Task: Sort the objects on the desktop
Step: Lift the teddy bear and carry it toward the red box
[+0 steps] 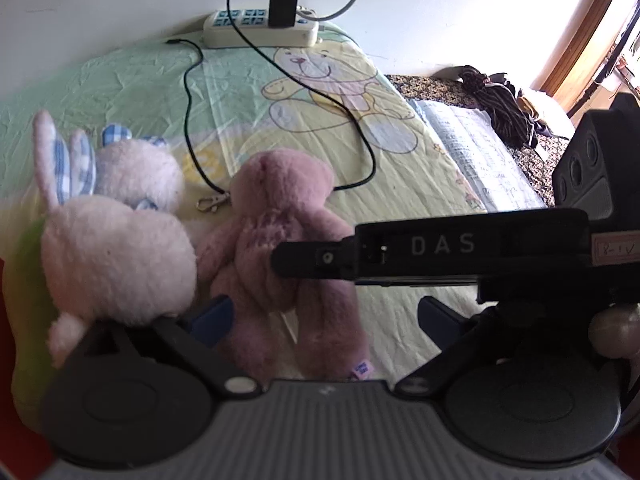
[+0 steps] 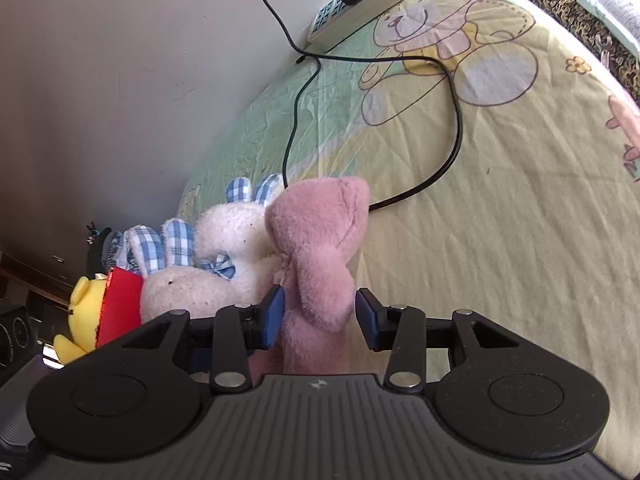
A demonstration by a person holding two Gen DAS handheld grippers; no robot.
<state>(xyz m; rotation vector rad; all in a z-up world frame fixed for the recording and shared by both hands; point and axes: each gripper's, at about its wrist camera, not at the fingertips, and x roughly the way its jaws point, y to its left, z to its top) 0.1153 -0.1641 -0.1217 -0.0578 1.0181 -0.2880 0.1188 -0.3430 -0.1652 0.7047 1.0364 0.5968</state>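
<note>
A pink plush bear lies on the printed bed sheet. My left gripper is open wide, and the bear's legs lie loosely between its blue pads. From the right, a finger of my right gripper reaches onto the bear's middle. In the right wrist view the pink bear stands between my right gripper's blue pads. A small gap shows on the right side, so it is open. Two white bunnies with blue checked ears lie left of the bear.
A yellow plush in a red shirt lies beyond the bunnies. A power strip with a black charger sits by the wall, its black cable looping over the sheet. A metal clasp lies near the bear. An open notebook lies right.
</note>
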